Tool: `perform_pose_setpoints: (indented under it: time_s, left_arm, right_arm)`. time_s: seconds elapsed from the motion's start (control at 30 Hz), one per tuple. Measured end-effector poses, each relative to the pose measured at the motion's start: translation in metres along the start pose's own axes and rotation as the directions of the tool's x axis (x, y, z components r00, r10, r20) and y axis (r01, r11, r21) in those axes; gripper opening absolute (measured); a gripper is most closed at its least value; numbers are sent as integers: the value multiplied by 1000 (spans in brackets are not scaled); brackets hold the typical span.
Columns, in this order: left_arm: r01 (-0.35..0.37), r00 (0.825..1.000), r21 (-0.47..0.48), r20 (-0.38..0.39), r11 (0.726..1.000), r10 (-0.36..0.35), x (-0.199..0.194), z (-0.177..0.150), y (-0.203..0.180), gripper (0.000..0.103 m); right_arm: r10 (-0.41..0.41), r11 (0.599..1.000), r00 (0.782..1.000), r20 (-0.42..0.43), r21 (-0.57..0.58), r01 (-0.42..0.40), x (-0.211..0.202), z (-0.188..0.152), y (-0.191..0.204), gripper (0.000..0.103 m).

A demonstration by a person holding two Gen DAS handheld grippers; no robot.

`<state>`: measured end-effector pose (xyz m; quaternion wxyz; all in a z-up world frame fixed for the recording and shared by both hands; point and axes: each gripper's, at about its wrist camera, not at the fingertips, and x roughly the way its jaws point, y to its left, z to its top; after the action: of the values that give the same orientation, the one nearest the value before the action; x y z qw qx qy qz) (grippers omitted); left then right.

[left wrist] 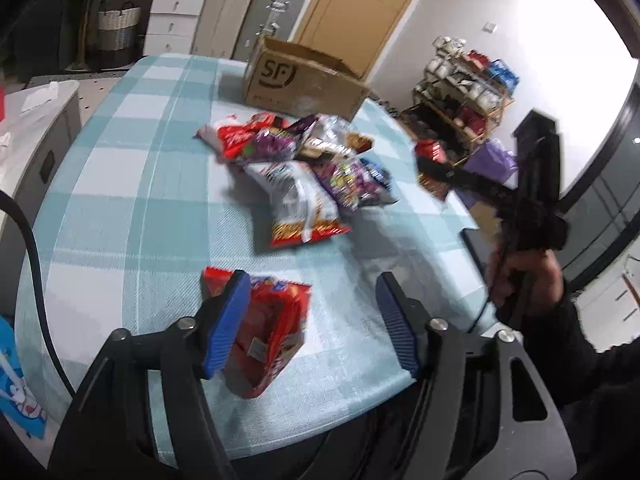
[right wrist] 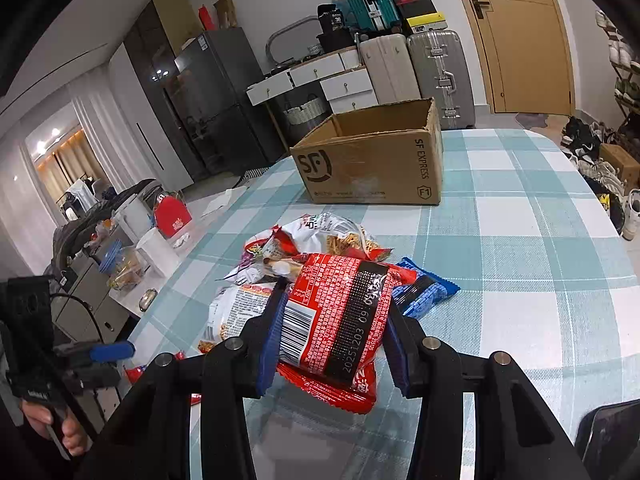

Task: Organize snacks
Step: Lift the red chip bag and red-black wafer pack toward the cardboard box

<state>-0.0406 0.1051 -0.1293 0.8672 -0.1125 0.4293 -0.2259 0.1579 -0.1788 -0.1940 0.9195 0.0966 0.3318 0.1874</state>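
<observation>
In the left wrist view my left gripper (left wrist: pixel 310 292) stands open low over the near part of the checked table (left wrist: pixel 120 168). A red snack packet (left wrist: pixel 268 332) lies between its jaws against the left pad (left wrist: pixel 224 320); the right pad is well clear of it. A pile of snack bags (left wrist: pixel 304 164) lies mid-table before an open cardboard box (left wrist: pixel 308 80). In the right wrist view my right gripper (right wrist: pixel 332 320) is shut on a red packet (right wrist: pixel 340 312), held above the pile (right wrist: pixel 304 248) and a blue packet (right wrist: pixel 424 288). The box (right wrist: pixel 368 160) stands behind.
A side counter (right wrist: pixel 132 264) with containers and a red carton runs along the table's left. Suitcases (right wrist: pixel 436 72), white drawers and a wooden door stand behind the box. A shoe rack (left wrist: pixel 464 92) is off the table's right side. A dark flat object (right wrist: pixel 608 432) sits at the near right edge.
</observation>
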Motion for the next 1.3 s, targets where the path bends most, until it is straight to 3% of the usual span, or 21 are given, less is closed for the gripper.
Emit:
perform_pose_setpoints:
  time_s: [0.27,0.4,0.43,0.5,0.57,0.9,1.1,1.3]
  left_arm:
    - [-132,991,-34,-1,991,132,26,-15,13,70]
    - [-139,990,-54,-12,989,138,41,-17,16,70]
    - [-144,990,-64,-20,988,143,45,-17,18,68]
    - [-133,991,-97,-39,986,130,51,-16,26,50]
    - [-107,994,-118,-33,987,104,53,-15,31,45]
    - [-79,997,-120,-16,990,77,49,-9,33,37]
    - [-60,996,-88,56,994,65,25,19,29,37]
    - [-48,987,1,154,999,47,-2,80,7,37]
  right_arm:
    - [2,1000,1000,0,0,-2,-6,-7,5,45]
    - [1,1000,1000,-5,10,-1,-6,-11,6,45]
    - [-1,1000,1000,-5,9,1,-7,-12,7,45]
    - [-3,1000,1000,-4,8,3,-8,-13,7,46]
    - [-5,1000,1000,-3,7,5,-9,-13,7,45]
    - [-2,1000,1000,-10,10,3,-7,-17,7,45]
    - [2,1000,1000,1,-7,-2,-11,-12,13,45]
    - [25,999,999,36,-34,-24,-21,8,21,45]
